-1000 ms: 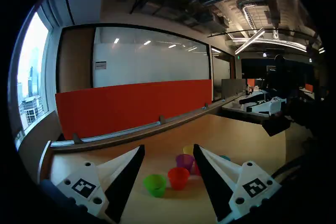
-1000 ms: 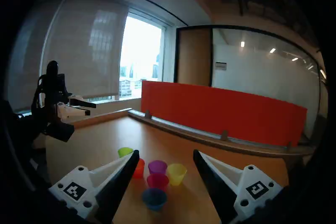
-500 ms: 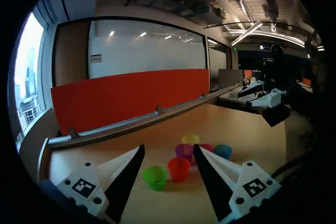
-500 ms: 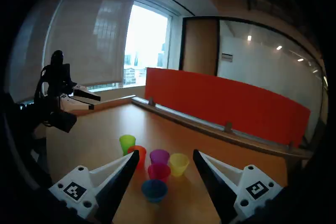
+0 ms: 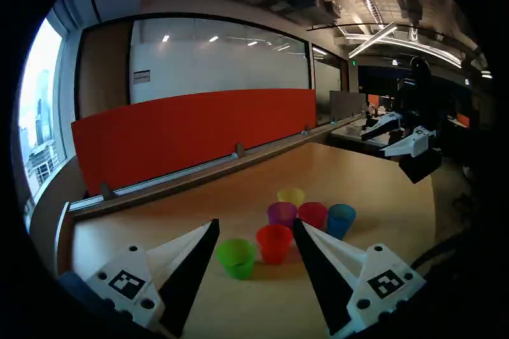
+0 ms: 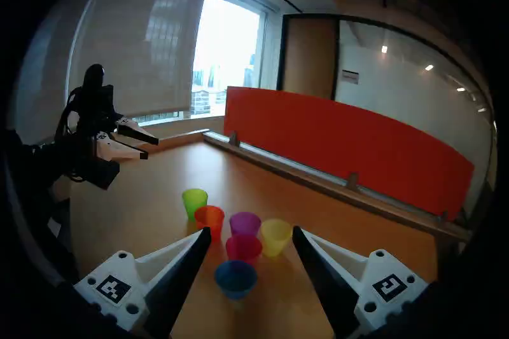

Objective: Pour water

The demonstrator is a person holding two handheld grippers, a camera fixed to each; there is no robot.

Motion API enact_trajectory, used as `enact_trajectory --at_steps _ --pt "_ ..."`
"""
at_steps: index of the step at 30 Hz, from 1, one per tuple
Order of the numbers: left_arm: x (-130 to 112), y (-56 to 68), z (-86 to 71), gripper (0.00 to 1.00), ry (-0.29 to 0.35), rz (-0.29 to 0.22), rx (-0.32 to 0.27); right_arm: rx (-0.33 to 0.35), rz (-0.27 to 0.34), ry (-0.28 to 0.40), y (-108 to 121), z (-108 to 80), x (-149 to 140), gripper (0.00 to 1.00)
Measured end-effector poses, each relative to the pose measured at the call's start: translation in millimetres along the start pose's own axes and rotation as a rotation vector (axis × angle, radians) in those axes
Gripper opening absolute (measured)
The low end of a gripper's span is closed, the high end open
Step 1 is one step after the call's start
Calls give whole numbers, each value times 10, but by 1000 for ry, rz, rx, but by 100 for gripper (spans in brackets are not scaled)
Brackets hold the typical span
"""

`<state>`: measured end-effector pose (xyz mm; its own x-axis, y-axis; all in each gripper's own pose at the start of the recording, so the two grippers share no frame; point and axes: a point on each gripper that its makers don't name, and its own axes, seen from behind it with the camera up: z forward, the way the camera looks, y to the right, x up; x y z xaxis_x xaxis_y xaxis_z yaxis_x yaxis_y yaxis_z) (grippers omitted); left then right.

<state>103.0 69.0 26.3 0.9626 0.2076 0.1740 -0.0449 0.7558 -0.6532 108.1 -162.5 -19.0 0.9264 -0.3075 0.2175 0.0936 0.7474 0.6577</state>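
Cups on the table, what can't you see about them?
Left gripper view: the purple cup hides the bottom of the yellow cup.
Right gripper view: the blue cup hides the base of the pink cup.
Both views: too shallow an angle to tell if any cup holds water.

Cups [image 6: 243,247] cluster on the table [image 6: 140,212], bare wood all round; red divider [image 6: 356,142] walls its far edge

Left gripper view: low over the table [image 5: 382,193], looking forward between the left gripper [image 5: 254,221] fingers at the cups [image 5: 275,242] close ahead, with the red divider [image 5: 191,129] beyond.
Right gripper view: low, from another side of the cups, looking between the right gripper [image 6: 250,229] fingers toward the window [image 6: 226,59].
Shared: cups, table and divider; each view catches the other gripper well off to one side.
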Motion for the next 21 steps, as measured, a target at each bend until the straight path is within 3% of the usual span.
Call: enact_trajectory --at_steps 21 --pt "-460 -126 215 85 -93 -6 -16 27 2 -82 -68 186 -445 99"
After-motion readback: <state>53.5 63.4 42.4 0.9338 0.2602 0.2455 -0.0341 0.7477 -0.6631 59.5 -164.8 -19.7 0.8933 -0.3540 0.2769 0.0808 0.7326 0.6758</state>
